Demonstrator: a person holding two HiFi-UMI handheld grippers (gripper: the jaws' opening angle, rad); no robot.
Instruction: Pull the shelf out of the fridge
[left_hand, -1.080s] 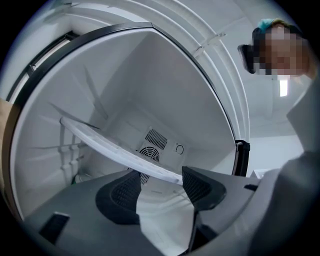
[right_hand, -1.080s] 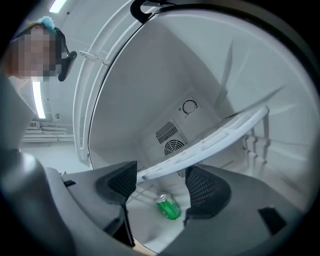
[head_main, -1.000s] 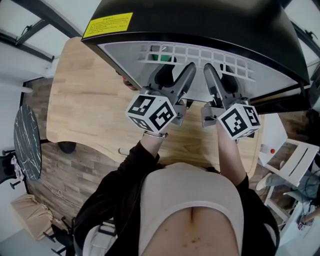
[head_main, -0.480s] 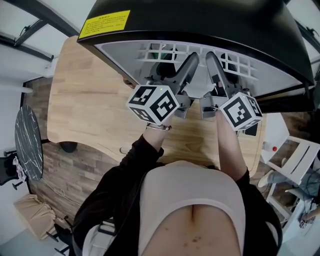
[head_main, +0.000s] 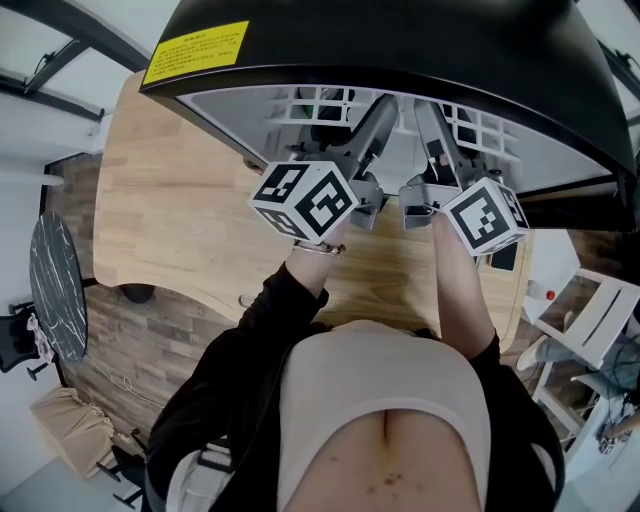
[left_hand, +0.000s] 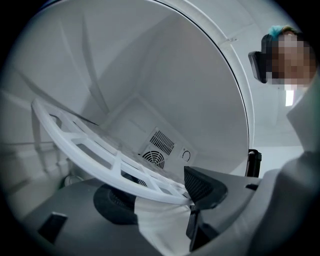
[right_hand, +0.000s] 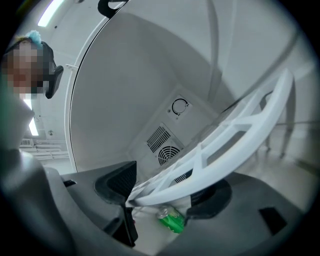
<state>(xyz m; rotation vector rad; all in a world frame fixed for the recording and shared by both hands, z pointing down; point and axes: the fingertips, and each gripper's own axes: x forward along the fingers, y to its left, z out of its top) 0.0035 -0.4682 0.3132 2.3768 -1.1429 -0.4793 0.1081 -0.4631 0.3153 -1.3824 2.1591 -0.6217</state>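
In the head view, both grippers have pushed further forward over the last second. The left gripper (head_main: 373, 122) and right gripper (head_main: 432, 125) now reach past the lip of the fridge (head_main: 400, 50), with their marker cubes drawn up near its opening above the table (head_main: 170, 200). The white shelf (head_main: 300, 103) is inside the fridge, ahead of and around the jaw tips; it does not look pulled forward yet.

In the left gripper view, the left gripper (left_hand: 160, 197) has its jaws spread wide, wider than a second ago. The front rim of the shelf (left_hand: 90, 145) runs through the gap between them. The rim's edge meets the tip of one dark pad, while the other jaw stands clear beneath it, so nothing is clamped. The fan grille (left_hand: 152, 159) on the back wall lies well beyond the jaws.

In the right gripper view, the right gripper (right_hand: 165, 192) mirrors this: jaws apart, with the shelf rim (right_hand: 235, 130) threaded between them and resting against one pad tip. A green can (right_hand: 171, 220) lies on the fridge floor just past the lower jaw.

Judged from this, the reach-in looks complete and both grippers straddle the rim; closing on it seems to come next, before any pull outward
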